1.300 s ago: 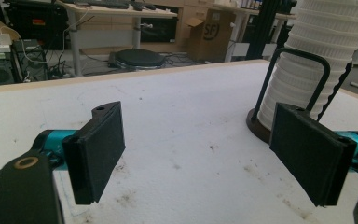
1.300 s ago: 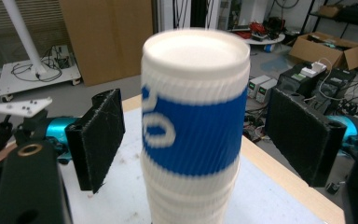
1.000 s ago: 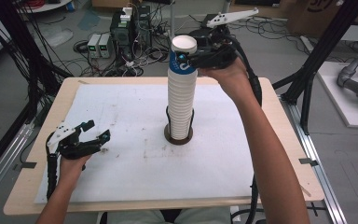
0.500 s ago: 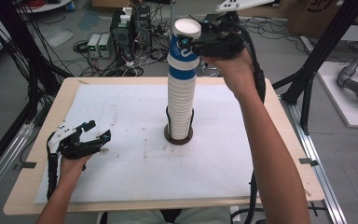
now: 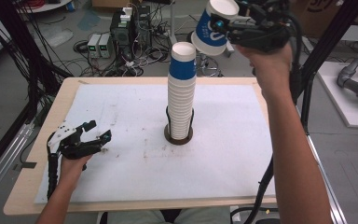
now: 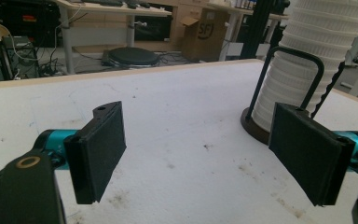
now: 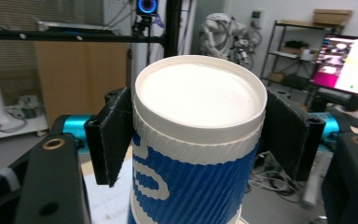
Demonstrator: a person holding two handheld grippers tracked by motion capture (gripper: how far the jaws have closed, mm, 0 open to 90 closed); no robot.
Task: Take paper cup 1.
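Cup (image 5: 213,26) now clear of stack (image 5: 182,93)

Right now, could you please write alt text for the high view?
The right gripper holds a blue-and-white paper cup aloft, tilted, clear of the stack of cups standing in a black holder mid-table. The open left gripper rests low at the left.

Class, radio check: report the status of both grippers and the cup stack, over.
Right gripper shut on blue-and-white paper cup, lifted clear of stack. Left gripper open, idle above white table mat. Tall cup stack upright in black holder. Nothing obstructing.
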